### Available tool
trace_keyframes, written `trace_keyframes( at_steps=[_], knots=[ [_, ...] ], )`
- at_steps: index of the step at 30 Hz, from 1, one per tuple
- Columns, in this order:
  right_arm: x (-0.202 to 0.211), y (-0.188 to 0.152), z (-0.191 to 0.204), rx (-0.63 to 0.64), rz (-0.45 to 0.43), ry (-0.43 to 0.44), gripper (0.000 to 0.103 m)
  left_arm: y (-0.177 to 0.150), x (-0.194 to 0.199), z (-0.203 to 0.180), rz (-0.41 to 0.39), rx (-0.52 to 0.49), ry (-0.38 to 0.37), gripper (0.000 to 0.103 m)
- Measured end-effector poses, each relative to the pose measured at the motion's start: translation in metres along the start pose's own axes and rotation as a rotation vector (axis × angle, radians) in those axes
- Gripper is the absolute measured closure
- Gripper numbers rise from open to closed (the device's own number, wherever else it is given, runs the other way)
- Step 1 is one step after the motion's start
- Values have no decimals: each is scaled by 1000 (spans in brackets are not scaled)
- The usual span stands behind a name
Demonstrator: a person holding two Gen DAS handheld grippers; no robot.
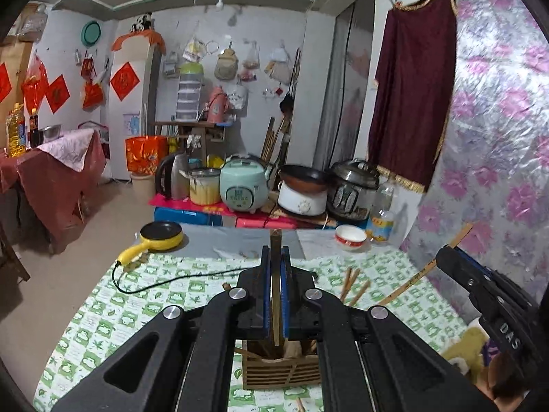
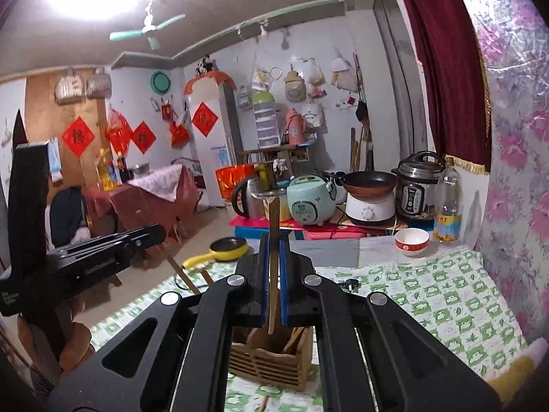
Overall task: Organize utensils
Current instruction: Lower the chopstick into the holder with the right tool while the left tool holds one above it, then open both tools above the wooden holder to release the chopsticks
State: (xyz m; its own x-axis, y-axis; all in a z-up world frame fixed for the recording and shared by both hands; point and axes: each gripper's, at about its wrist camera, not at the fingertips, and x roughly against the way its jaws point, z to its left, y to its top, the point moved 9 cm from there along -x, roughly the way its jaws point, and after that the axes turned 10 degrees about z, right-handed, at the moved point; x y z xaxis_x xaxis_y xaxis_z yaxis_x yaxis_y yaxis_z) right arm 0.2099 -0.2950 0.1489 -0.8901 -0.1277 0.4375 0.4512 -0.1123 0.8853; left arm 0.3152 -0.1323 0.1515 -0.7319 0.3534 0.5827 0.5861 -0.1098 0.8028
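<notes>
We hold our left gripper (image 1: 275, 257) with its jaws pinched tight on a chopstick (image 1: 275, 295), which stands upright between the blue pads, its lower end over the wooden holder (image 1: 281, 369) at 6 o'clock. Our right gripper (image 2: 273, 243) is likewise clamped on a second chopstick (image 2: 273, 267), above the same holder (image 2: 271, 365). Loose chopsticks (image 1: 353, 283) lie on the green-checked cloth (image 1: 113, 312) at 1 o'clock from the holder. A yellow pan (image 1: 161, 235) sits at 11 o'clock, its cord (image 1: 164, 279) trailing across the cloth. A bowl (image 1: 350, 237) and a bottle (image 1: 383, 213) stand at 1 o'clock, well apart from the holder.
</notes>
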Motion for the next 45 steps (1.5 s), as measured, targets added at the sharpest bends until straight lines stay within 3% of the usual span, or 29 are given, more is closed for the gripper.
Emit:
trace_keyframes(
  at_steps=[6, 17, 19, 20, 21, 25, 28, 36, 45],
  knots=[
    [-32, -15, -6, -8, 75, -3, 97, -10, -36, 17, 91, 51, -22, 97],
    [-54, -30, -14, -33, 152, -1, 96, -26, -51, 10, 159, 29, -26, 97],
    [-59, -33, -14, -30, 177, -2, 92, -28, -52, 10, 167, 24, -2, 70],
    [-60, -34, -14, -27, 181, -6, 90, -28, -51, 12, 161, 29, 10, 37],
    [-60, -34, -14, -25, 181, -10, 81, -25, -46, 14, 127, 47, 23, 27],
    [-55, -32, -15, -24, 162, -25, 63, -19, -34, 16, 86, 37, 39, 24],
    [-52, -30, -16, -37, 153, -17, 54, -15, -26, 20, 61, 62, 24, 10],
    [-41, -25, -18, -72, 115, 8, 28, -11, -18, 27, 42, 86, 58, 6],
    [-20, -23, -8, -55, 74, 12, 21, -18, -18, 29, 66, 101, 88, 6]
  ],
)
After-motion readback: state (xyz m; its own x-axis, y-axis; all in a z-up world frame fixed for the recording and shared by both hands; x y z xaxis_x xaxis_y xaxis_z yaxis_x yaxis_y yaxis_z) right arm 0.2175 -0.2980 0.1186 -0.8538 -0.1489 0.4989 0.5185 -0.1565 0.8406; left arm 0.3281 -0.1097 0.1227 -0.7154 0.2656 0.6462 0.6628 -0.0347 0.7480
